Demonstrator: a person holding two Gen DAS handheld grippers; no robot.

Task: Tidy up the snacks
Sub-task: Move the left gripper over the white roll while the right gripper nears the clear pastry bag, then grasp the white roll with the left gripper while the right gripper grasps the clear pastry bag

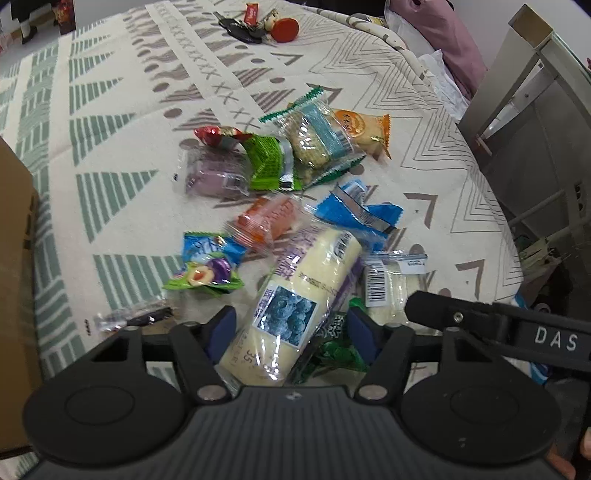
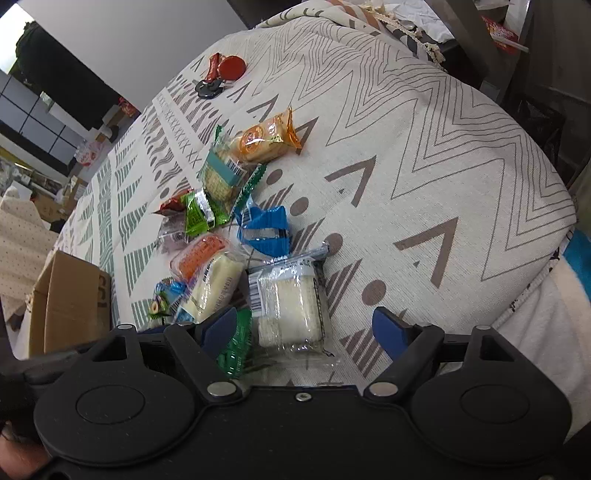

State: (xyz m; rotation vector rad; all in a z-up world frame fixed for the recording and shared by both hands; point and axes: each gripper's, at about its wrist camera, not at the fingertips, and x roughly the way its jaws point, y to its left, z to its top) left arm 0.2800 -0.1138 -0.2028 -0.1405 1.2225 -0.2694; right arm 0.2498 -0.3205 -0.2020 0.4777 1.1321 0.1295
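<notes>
Snacks lie in a loose heap on a patterned cloth (image 1: 110, 122) covering what looks like a bed or padded surface; which one I cannot tell. Left gripper (image 1: 291, 325): jaws spread wide, straddling the near end of a long cream roll in a clear wrapper with a blueberry label (image 1: 295, 295). The blue pads (image 1: 221, 325) sit either side of it with a gap showing, so the roll is bracketed but not yet clamped. Judgement: this is the line-up for a pick, taken across the narrow width because that is the only span the jaws can close on. Right gripper (image 2: 306, 328): also wide open and holding nothing, with a square white cake in clear film (image 2: 288, 306) lying between its pads and a green packet (image 2: 236, 347) tucked under the left pad (image 2: 221, 325). That packet could get pinched along with the cake. The right tool's body shows in the left view as a black bar marked DAS (image 1: 517, 332), so the two tools are working close together. A cardboard box (image 2: 70, 299) stands open at the left edge of the heap, near the roll; likely the destination. Keys (image 1: 240, 29) and a red disc (image 1: 284, 29) lie well apart at the far end, not snacks. Remaining packets, including a blue wrapper (image 1: 358, 214) and an orange-labelled cake (image 1: 358, 129), are untouched.
</notes>
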